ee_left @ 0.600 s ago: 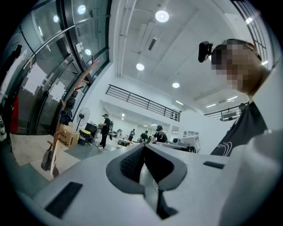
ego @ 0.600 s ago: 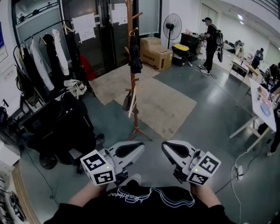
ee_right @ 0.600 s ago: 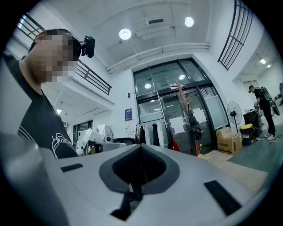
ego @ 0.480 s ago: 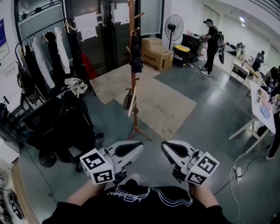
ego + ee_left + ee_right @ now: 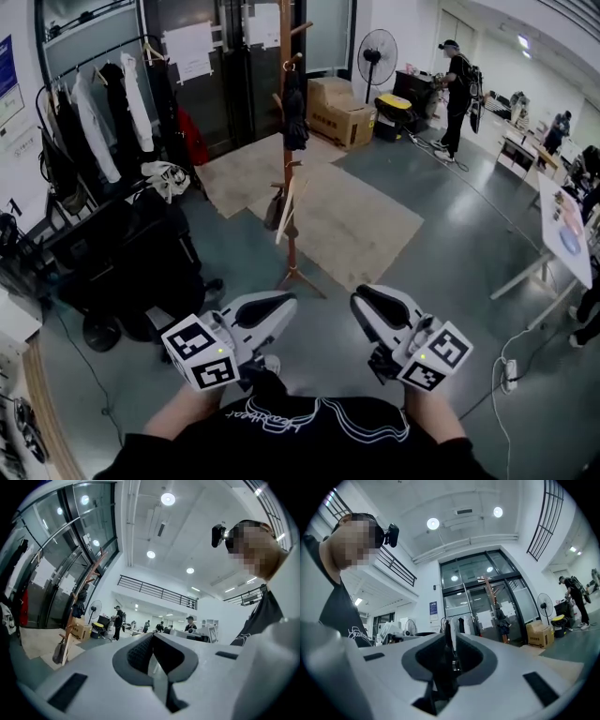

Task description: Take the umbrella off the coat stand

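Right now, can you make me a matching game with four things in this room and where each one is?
Things
1. umbrella
2. fan
3. white shirts
4. cardboard box

Places
A. brown and resting on the floor
B. hanging from the clothes rail on the left
C. hanging high on the wooden coat stand
D. up on its tall pole, behind the cardboard box

Pairs: 1-C, 2-D, 3-B, 4-A
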The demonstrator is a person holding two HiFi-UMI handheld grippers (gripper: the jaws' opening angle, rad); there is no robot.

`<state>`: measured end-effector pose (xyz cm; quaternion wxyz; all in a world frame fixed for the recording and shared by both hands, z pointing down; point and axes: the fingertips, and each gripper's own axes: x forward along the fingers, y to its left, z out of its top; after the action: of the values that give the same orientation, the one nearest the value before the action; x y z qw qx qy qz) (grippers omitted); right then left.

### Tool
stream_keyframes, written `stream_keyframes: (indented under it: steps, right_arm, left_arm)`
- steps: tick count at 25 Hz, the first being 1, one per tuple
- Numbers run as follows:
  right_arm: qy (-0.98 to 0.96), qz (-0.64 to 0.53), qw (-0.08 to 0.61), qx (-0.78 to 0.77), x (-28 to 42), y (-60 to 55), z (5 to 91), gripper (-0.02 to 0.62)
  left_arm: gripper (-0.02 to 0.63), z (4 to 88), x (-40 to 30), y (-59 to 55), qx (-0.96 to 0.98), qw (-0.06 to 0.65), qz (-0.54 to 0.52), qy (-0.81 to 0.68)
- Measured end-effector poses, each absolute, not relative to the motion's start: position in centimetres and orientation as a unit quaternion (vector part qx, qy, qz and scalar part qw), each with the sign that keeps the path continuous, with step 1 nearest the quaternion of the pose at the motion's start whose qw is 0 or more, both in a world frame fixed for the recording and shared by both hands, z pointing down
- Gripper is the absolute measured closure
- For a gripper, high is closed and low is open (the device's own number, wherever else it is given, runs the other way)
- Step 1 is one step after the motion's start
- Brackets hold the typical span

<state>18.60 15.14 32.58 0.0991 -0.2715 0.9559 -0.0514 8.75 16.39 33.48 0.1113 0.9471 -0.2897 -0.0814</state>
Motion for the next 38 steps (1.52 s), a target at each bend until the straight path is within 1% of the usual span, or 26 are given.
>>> stream_keyframes:
  steps: [1,4,7,13,15,21,27,38]
  right_arm:
    - [0.955,-0.05,0.099,-0.275,18.7,14.8,32.7,0.505]
    - [0.951,-0.047,0.102,-0.288,18.9,13.9,33.1,0.435]
    - [0.949,-0.047,0.1,-0.295,18.7,12.8,33.8,0.401]
    - [0.941,-0.039,0.088,-0.324,18.0,9.5,34.8,0.283]
    - [0.939,-0.039,0.082,-0.332,17.6,8.2,35.0,0.255]
    - [0.935,-0.053,0.066,-0.344,15.6,2.9,36.0,0.225]
    - [0.933,-0.062,0.054,-0.35,11.5,-3.8,35.9,0.205]
    - [0.925,-0.057,0.05,-0.371,5.2,-14.4,35.0,0.202]
  left_arm:
    - [0.6,33.7,8.6,16.2,0.946,0.112,-0.081,-0.293]
    - [0.601,34.5,8.0,15.5,0.944,0.115,-0.076,-0.299]
    - [0.601,35.3,7.5,14.4,0.943,0.121,-0.073,-0.3]
    - [0.601,36.4,5.9,10.9,0.942,0.125,-0.069,-0.303]
    - [0.6,36.5,5.1,9.3,0.942,0.128,-0.066,-0.304]
    - [0.6,36.9,3.1,3.6,0.941,0.143,-0.069,-0.298]
    - [0.6,36.7,-0.1,-3.5,0.945,0.155,-0.061,-0.282]
    - [0.601,37.0,-5.3,-14.8,0.954,0.154,-0.043,-0.254]
